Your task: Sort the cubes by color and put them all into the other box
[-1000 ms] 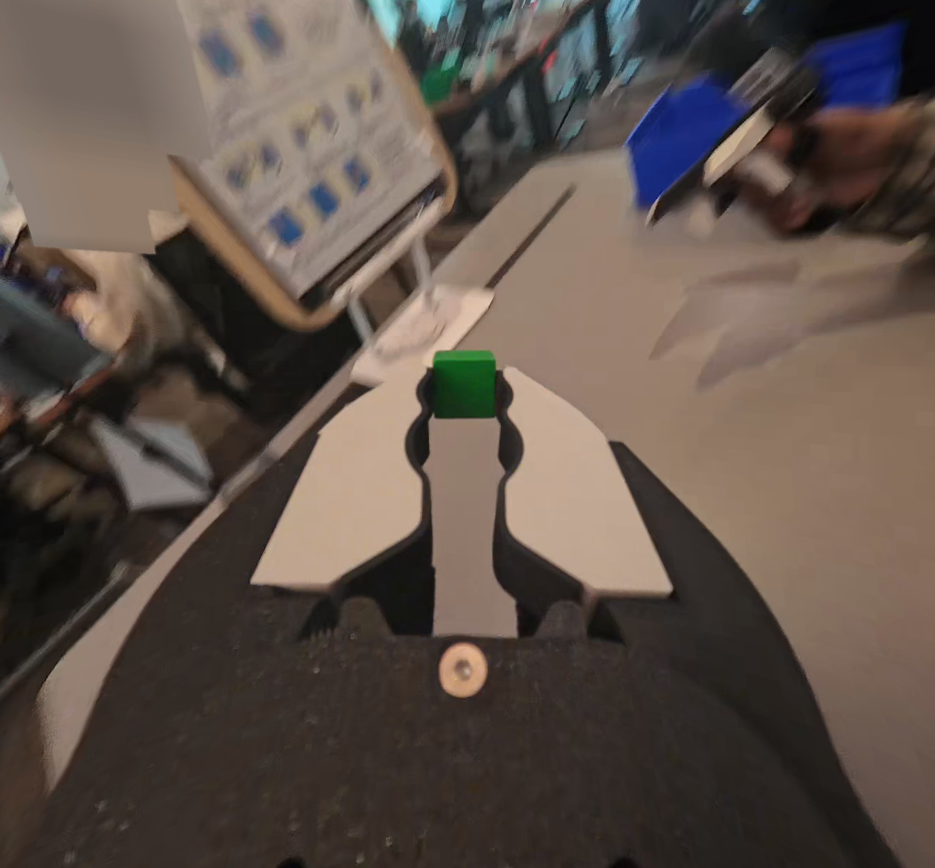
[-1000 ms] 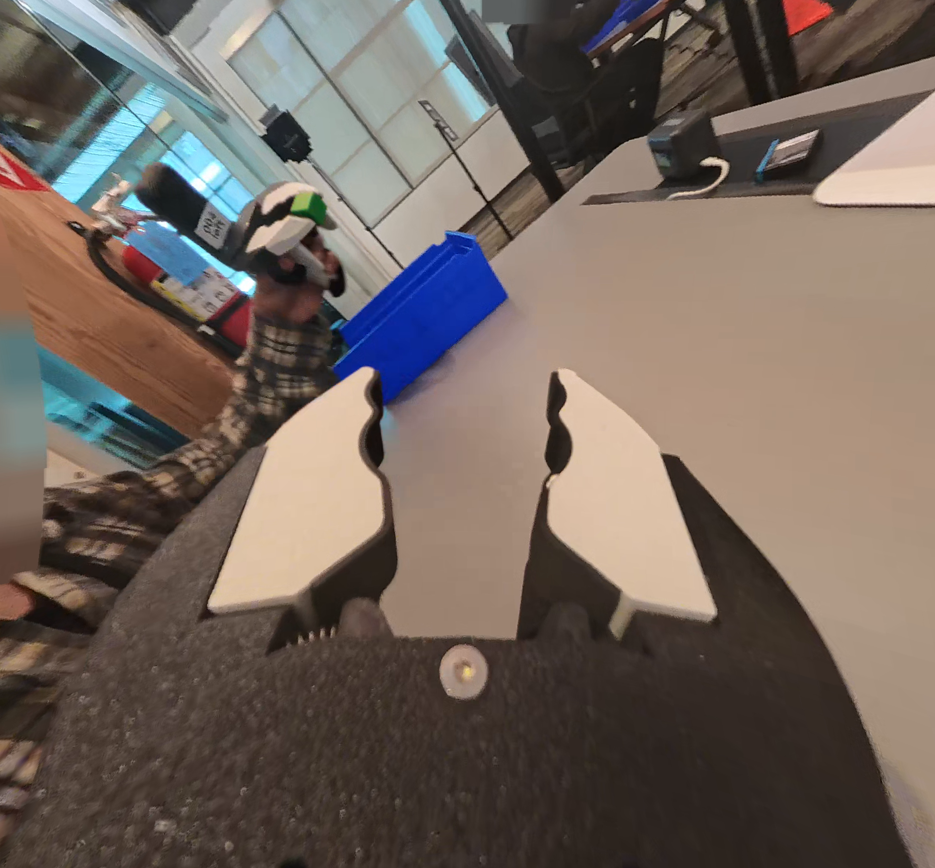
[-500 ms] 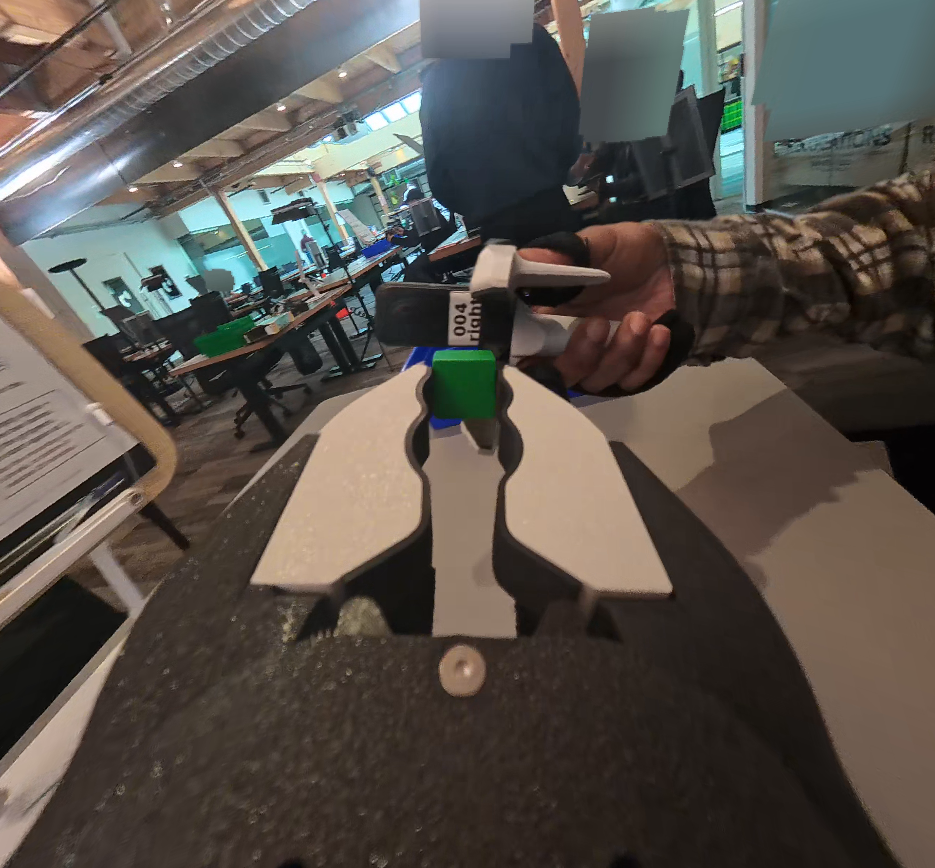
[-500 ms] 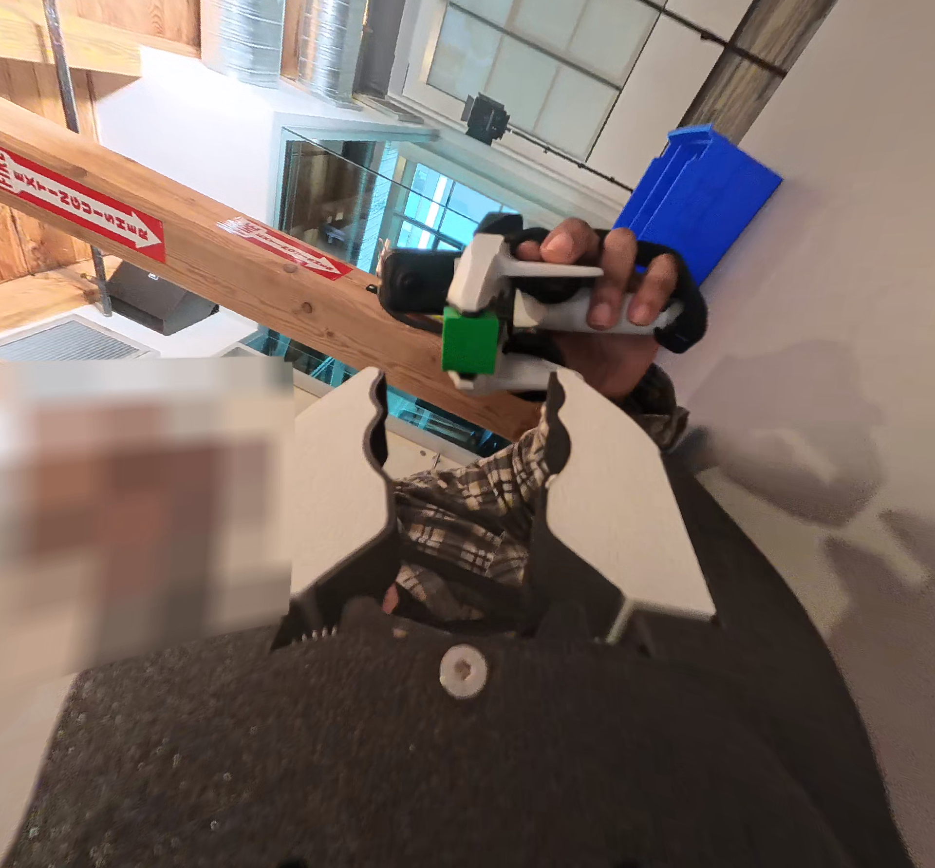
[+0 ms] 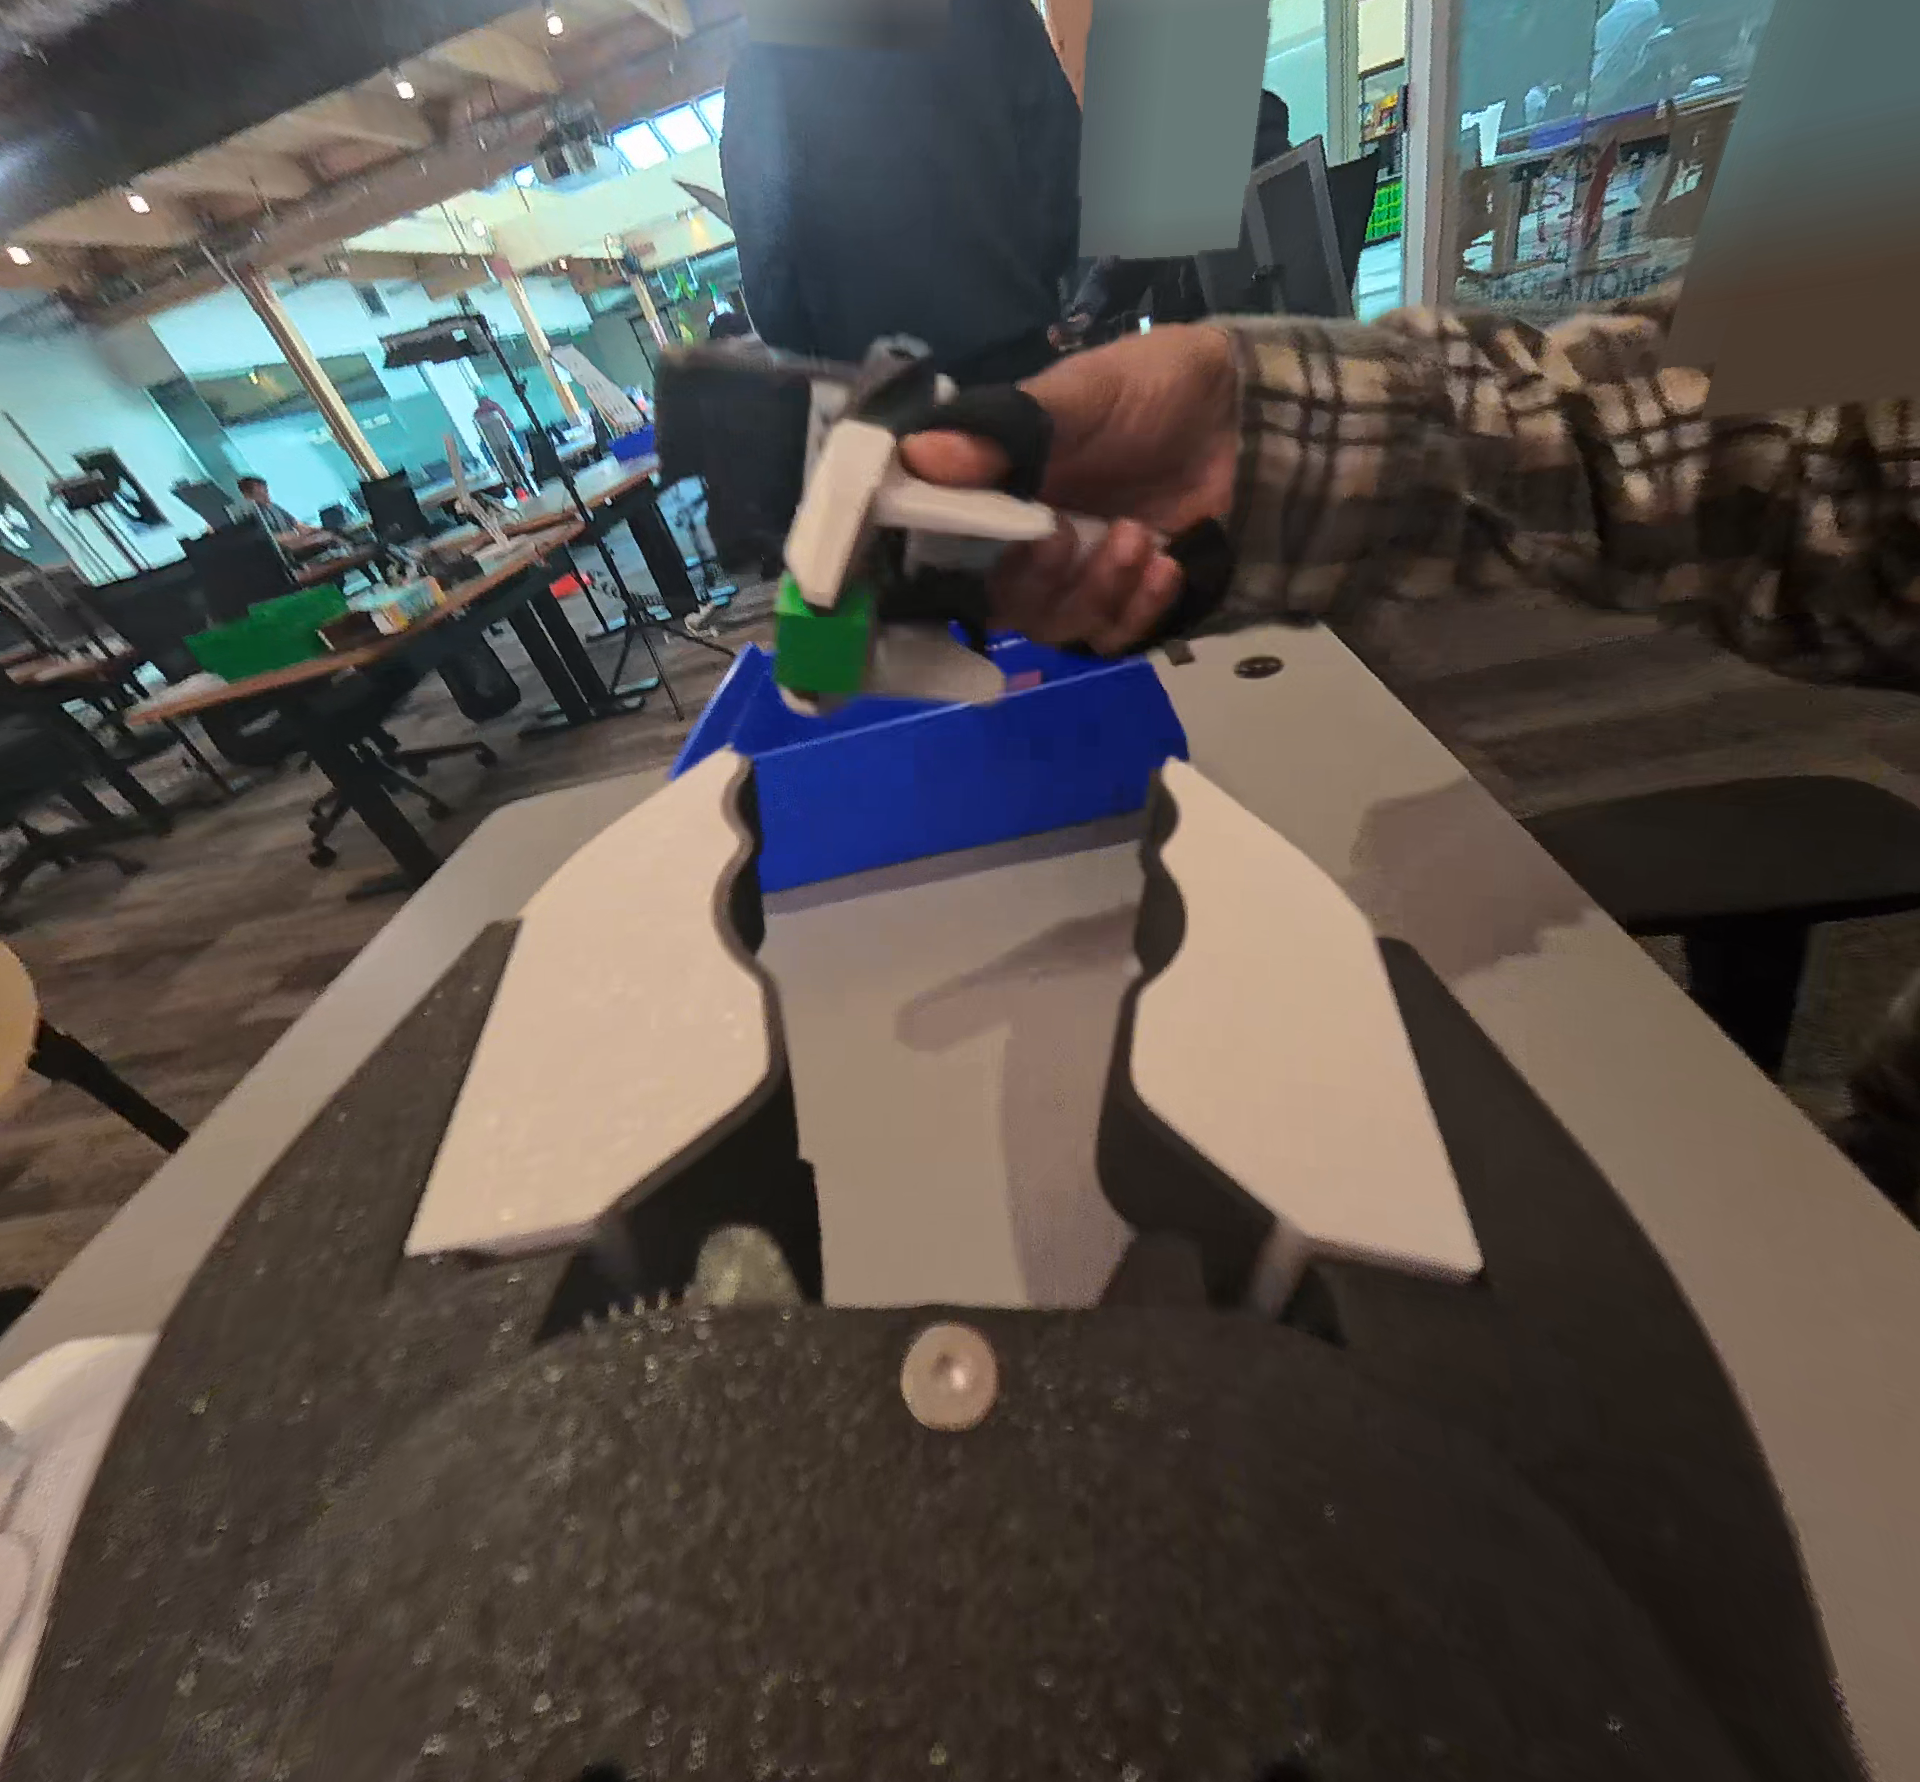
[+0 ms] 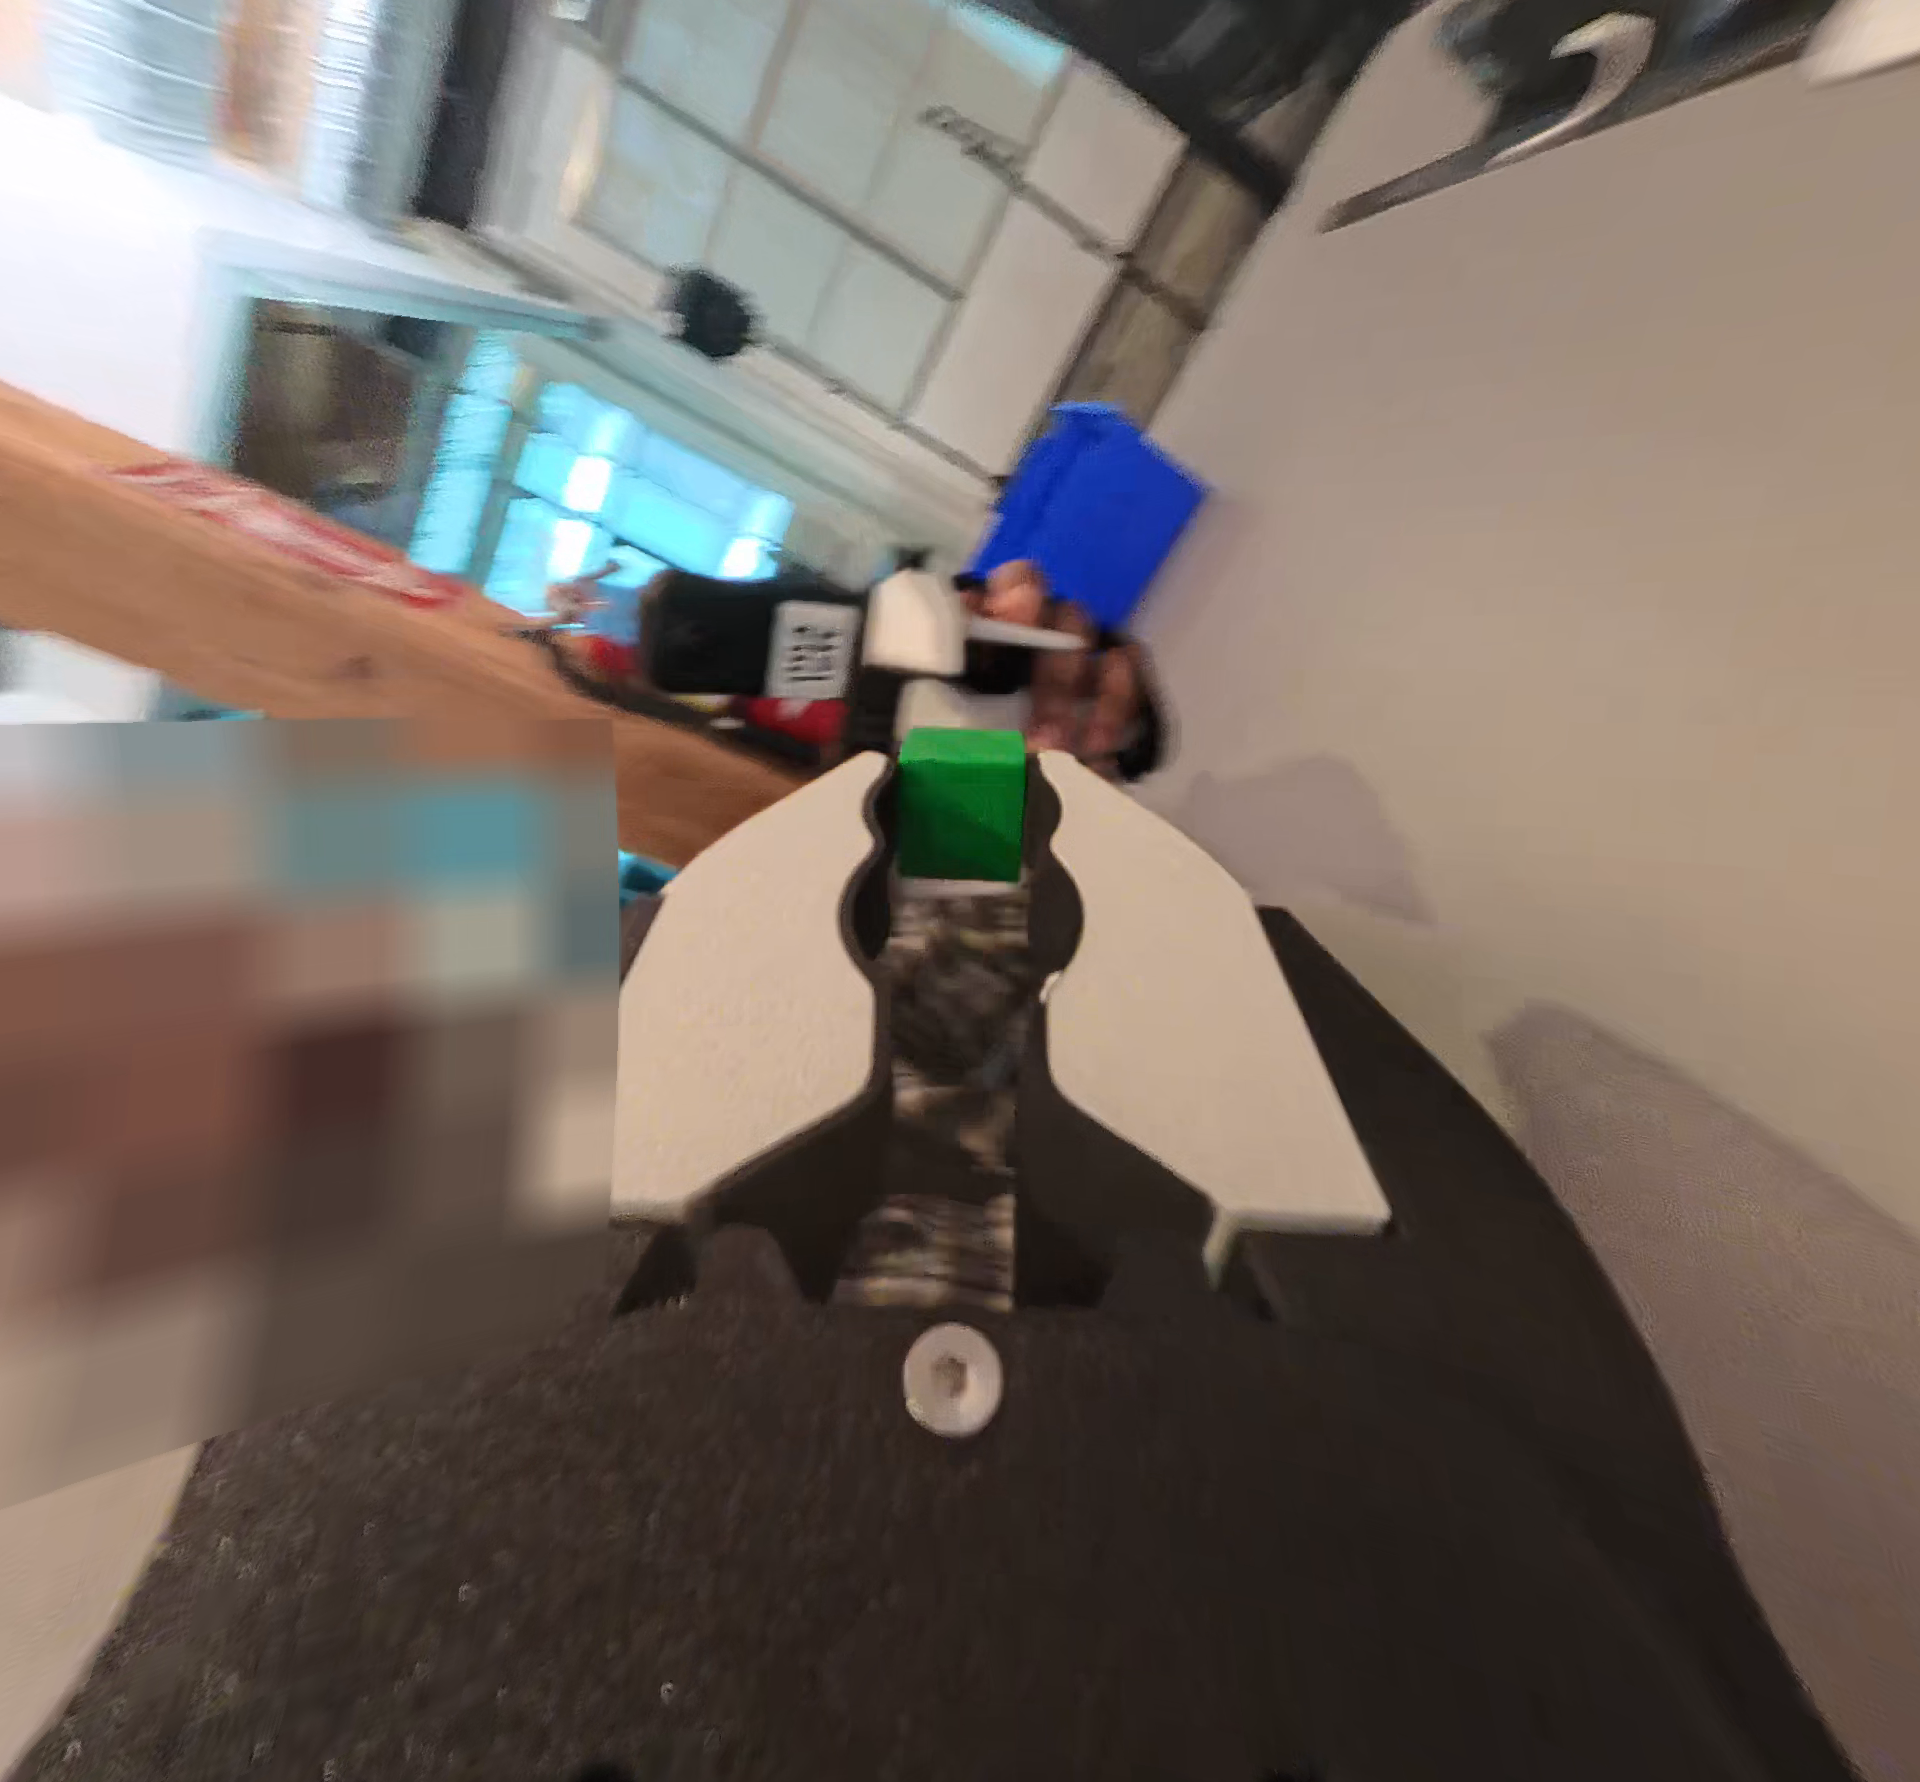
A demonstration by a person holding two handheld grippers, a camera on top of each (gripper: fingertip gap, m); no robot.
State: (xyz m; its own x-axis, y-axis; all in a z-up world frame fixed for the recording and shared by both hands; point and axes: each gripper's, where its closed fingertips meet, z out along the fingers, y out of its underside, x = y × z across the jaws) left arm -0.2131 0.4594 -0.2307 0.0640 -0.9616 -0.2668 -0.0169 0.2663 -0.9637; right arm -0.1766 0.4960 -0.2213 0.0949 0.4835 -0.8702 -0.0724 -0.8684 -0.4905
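While the left gripper [image 5: 945, 839] stands with its white fingers [image 5: 623, 1036] spread wide and nothing between them, the right gripper [image 6: 961, 813] has its fingers closed on a green cube [image 6: 958, 818], which sits pinched at the very tips. Seen from the left wrist view, the right gripper [image 5: 831, 620] hangs above the near-left corner of the blue box [image 5: 956, 776], and the green cube [image 5: 823, 649] it carries is just over the box rim, apart from the box itself. A hand [image 5: 1101, 496] in a dark fingerless glove, with a plaid sleeve [image 5: 1507, 465] behind it, holds that gripper from the right of the box. The blue box rests on a grey table [image 5: 1351, 901], beyond the tips of the left gripper and framed between them. Whether the box holds other cubes cannot be told, since its inside is mostly hidden. From the right wrist view, blurred by motion, the blue box [image 6: 1091, 506] appears beyond the cube, with the left gripper [image 6: 914, 631] and the hand [image 6: 1091, 683] holding it just in front of the box.
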